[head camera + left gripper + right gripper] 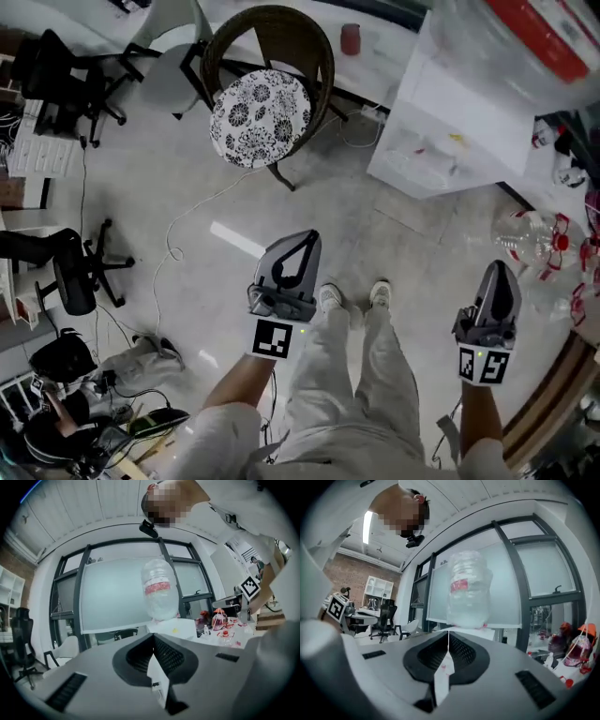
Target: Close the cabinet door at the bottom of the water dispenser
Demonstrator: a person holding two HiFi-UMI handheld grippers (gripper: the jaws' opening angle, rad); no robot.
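The white water dispenser (pixel 469 122) stands at the upper right of the head view, seen from above, with a clear water bottle (pixel 539 37) on top. Its bottom cabinet door does not show in any view. My left gripper (pixel 309 236) is held up in front of me, shut and empty. My right gripper (pixel 497 266) is raised beside it, also shut and empty. Both point level toward the dispenser from a distance. In the left gripper view the shut gripper (pixel 153 635) faces the bottle (pixel 159 592). In the right gripper view the shut gripper (pixel 448 633) also faces the bottle (pixel 468 592).
A wicker chair with a patterned cushion (pixel 262 112) stands ahead on the left. A black office chair (pixel 80 272) is at the left, with a white cable (pixel 187 216) on the floor. Empty water bottles (pixel 534 239) lie at the right. My shoes (pixel 352 295) are below the grippers.
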